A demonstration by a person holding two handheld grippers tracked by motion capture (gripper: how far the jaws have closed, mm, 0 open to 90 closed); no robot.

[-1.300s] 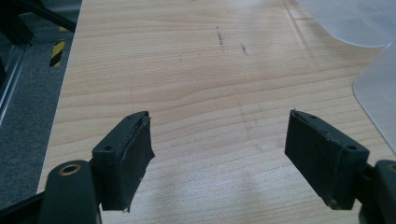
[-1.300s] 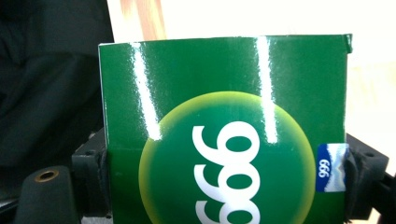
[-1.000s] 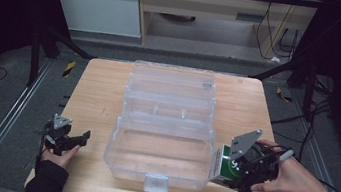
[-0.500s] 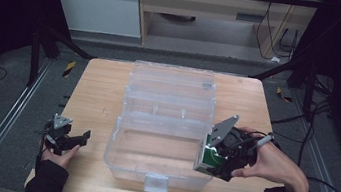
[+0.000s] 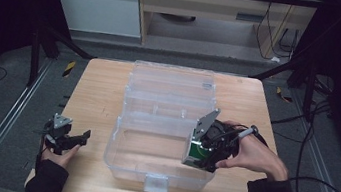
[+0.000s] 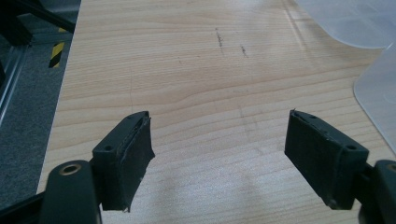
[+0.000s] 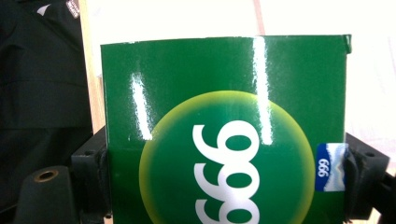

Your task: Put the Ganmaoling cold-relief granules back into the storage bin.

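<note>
**Operator:** What does your right gripper [image 5: 199, 156] hold, and where is it?

**Guide:** Its jaws are clamped on a green box [image 5: 194, 154]; in the right gripper view the box [image 7: 224, 140] sits between both jaws, its printed face towards the camera; the grip takes the two narrow sides, so the broad face stays free and the box cannot swing. In the high view you hold it over the near right part of the clear case [image 5: 157, 175], just inside the right wall; that position suits lowering it into the near tray, which appears to be the step in hand.

**Operator:** Why is the case set as it is?

**Guide:** It lies open at the middle of the table [image 5: 98, 91]; the lid is folded back on the far side, the latch faces you at the near edge; this leaves the tray open from above and from your side.

**Operator:** And your left gripper [image 5: 74, 139]?

**Guide:** It rests at the near left of the table, well apart from the case; its jaws stand wide with nothing between them; in the left gripper view you see bare wood under the pads [image 6: 128, 158] and a corner of the case [image 6: 378, 107] at the right. Held there, it stays out of the right hand's path; it is near enough to steady the case if the tray shifts.

**Operator:** What needs care?

**Guide:** Keep the box clear of the right wall as you lower it; a tilted box may catch the rim.
</note>
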